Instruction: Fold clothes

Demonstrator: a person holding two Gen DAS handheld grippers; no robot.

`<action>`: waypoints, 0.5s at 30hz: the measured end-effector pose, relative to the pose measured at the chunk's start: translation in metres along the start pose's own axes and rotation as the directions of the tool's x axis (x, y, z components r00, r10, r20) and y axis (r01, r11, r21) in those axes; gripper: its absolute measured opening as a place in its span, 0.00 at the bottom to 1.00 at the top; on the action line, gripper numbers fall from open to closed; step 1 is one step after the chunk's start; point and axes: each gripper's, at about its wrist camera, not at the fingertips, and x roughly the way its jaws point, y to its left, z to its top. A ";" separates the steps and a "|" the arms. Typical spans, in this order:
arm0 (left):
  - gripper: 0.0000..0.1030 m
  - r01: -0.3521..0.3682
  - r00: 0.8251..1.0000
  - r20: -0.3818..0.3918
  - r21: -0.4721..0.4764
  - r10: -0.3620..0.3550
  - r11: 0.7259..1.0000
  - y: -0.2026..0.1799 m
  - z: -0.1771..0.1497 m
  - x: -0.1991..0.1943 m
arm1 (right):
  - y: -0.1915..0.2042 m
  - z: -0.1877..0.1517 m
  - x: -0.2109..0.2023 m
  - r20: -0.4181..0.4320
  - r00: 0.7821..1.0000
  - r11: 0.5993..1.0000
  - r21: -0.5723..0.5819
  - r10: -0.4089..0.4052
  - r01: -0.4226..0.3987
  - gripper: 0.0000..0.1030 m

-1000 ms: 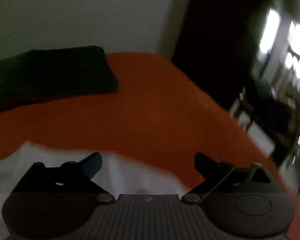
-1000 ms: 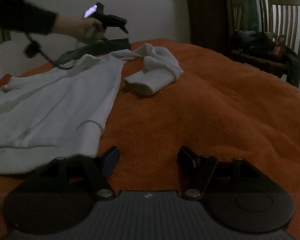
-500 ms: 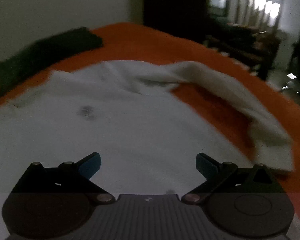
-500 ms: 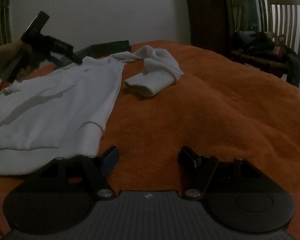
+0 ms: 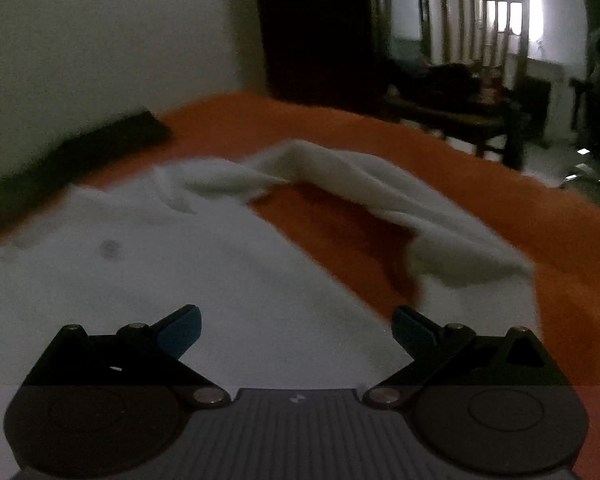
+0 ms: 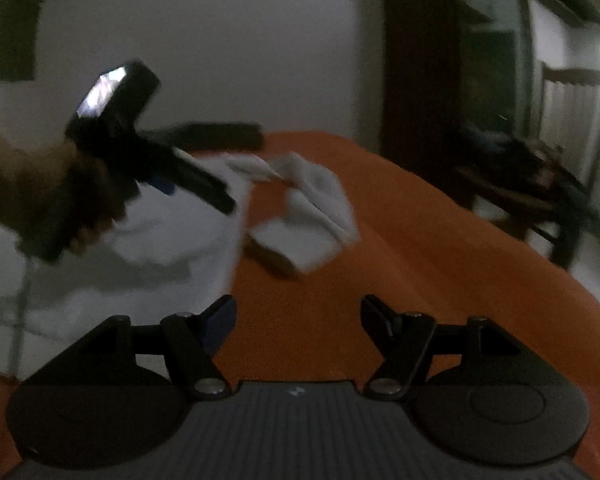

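A white sweatshirt (image 5: 172, 280) lies spread on the orange bedspread (image 5: 540, 216). Its right sleeve (image 5: 400, 200) arches off to the right and ends in a cuff lying on the orange cover. My left gripper (image 5: 296, 326) hangs open over the sweatshirt's body, nothing between its fingers. In the right wrist view the same sweatshirt (image 6: 112, 264) and folded sleeve (image 6: 312, 212) show at left and centre. My right gripper (image 6: 296, 316) stands open above bare orange cover, beside the sweatshirt's edge. A hand holds the left gripper (image 6: 188, 184) over the sweatshirt there.
A dark folded garment (image 5: 84, 152) lies at the far side of the bed by the white wall. A wooden chair (image 5: 484, 80) piled with dark things stands off the bed's right side, next to a dark doorway (image 5: 316, 28).
The left gripper swung from the bed's far side to over the sweatshirt's body, nearer the sleeve. The right gripper rose a little, so the bed sits lower in its view.
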 end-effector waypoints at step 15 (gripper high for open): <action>1.00 -0.425 0.904 -0.268 -0.481 0.333 0.767 0.156 -0.083 -0.049 | 0.057 0.000 0.084 -0.079 0.965 0.968 0.023 0.250 -0.249 0.81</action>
